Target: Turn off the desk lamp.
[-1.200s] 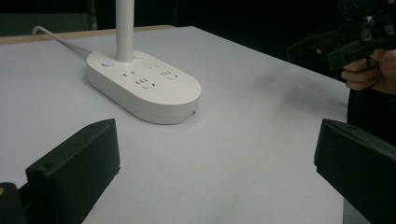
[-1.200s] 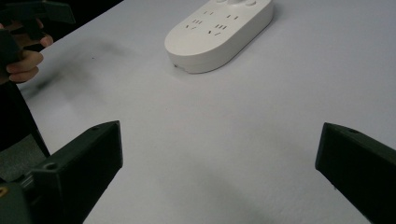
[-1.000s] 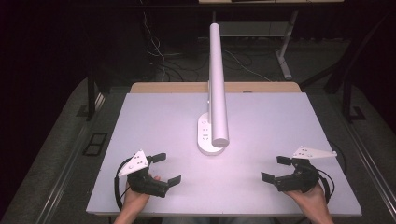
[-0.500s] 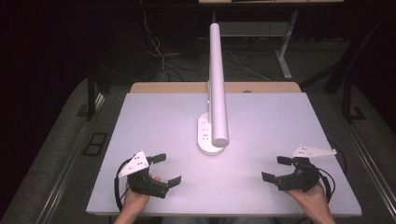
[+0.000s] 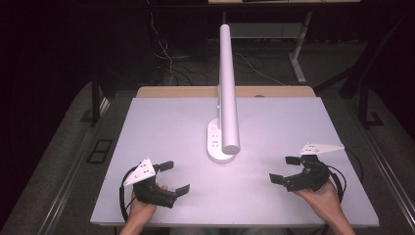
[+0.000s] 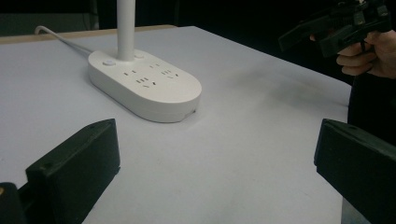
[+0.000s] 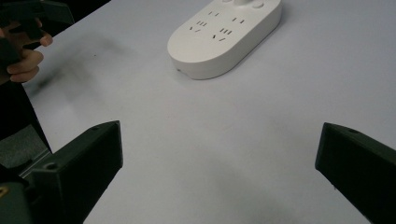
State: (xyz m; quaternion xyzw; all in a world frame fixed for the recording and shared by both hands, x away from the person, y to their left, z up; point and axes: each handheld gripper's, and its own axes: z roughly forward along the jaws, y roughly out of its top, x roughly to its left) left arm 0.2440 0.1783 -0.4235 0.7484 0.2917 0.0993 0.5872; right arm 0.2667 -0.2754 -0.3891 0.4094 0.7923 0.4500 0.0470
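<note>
Both tongs (image 5: pixel 174 177) (image 5: pixel 285 170) agape (hand-held).

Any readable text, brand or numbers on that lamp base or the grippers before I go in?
None readable.
Lamp base: socket slots and two round buttons, no print that can be made out.
Left gripper and right gripper: the grey plates show small dots, no letters.
Table: plain white, no markings.

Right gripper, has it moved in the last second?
No. The right gripper sits at the same spot relative to the lamp base, jaws open.
</note>
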